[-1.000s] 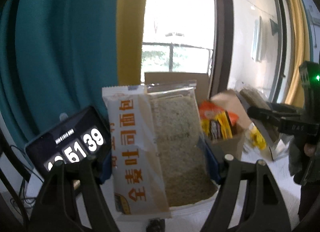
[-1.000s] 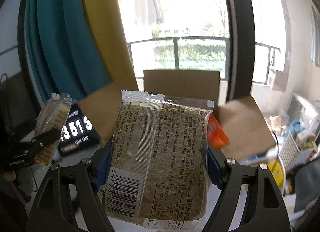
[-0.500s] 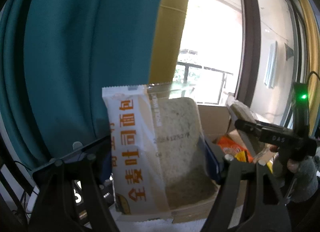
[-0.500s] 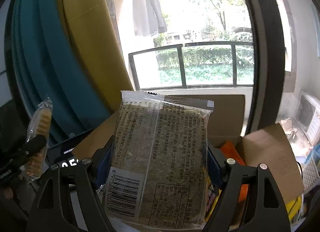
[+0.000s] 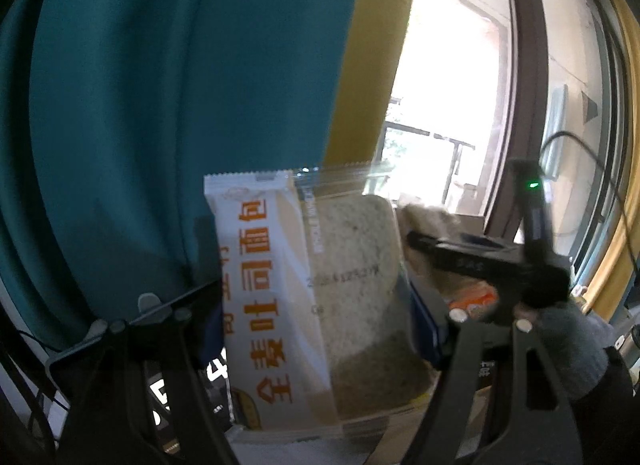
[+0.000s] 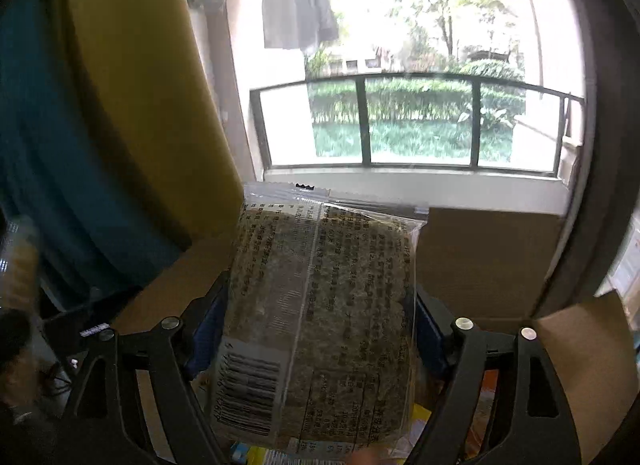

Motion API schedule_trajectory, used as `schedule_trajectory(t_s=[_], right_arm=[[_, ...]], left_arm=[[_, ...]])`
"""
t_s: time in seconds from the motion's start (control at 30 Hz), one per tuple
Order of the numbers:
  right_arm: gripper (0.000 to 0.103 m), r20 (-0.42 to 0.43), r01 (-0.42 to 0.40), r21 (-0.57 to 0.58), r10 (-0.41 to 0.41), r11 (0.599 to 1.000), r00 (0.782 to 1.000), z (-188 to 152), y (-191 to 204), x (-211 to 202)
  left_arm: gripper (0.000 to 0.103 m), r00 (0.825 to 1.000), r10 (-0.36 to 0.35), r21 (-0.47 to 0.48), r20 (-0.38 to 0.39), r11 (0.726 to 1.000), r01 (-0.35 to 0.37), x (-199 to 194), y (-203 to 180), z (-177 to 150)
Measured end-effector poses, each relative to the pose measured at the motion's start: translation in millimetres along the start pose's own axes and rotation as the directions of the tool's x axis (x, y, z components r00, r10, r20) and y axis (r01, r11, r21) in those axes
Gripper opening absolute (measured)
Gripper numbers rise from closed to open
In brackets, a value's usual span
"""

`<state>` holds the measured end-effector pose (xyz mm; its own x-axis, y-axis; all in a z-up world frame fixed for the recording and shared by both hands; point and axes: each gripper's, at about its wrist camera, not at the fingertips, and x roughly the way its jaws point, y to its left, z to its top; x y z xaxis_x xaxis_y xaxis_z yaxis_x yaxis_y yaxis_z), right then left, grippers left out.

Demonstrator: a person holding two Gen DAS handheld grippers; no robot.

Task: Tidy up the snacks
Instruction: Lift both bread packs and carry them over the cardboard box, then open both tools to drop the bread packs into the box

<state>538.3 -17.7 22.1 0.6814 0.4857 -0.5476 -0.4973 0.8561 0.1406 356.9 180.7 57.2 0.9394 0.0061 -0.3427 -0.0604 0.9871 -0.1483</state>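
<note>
Judged from how things lay, the sorting was partway through. The cardboard box (image 6: 488,265) already held some snacks: orange and yellow packets (image 6: 486,397) showed inside it, low behind the right claw (image 6: 316,329). That claw was over the box with the dark bread packet (image 6: 320,321) between its fingers; its jaws had just been opening, the packet had tilted and looked to be loosening, so this drop seemed close to done, though the packet was not yet down in the box. Left of the box, the left claw (image 5: 316,305) was clamped on the wholemeal toast packet (image 5: 312,297), held upright above the surface and short of the box. That packet was left to place. Whether other snacks waited elsewhere could not be told.
</note>
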Motion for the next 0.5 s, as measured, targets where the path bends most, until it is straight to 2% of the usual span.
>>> schedule_trajectory(t_s=[0.13,0.3,0.5], right_arm=[[0.09,0.033,-0.015,-0.002,0.015,1.0,0.999,-4.9,8.8,-2.8],[0.09,0.035,-0.023,0.006,0.023,1.0,0.999,-8.6,6.4,-18.7],[0.091,0.062,0.006,-0.03,-0.004,1.0,0.998,-12.7,-2.2,-55.3]], left_arm=[[0.075,1.0,0.002,0.004,-0.007,1.0,-0.002,6.4,-7.6,-2.5],[0.075,1.0,-0.003,0.012,-0.006,1.0,0.003,7.4,-16.2,2.1],[0.075,0.999,-0.039,0.038,-0.023,0.998,0.04,16.0,-37.3,1.7]])
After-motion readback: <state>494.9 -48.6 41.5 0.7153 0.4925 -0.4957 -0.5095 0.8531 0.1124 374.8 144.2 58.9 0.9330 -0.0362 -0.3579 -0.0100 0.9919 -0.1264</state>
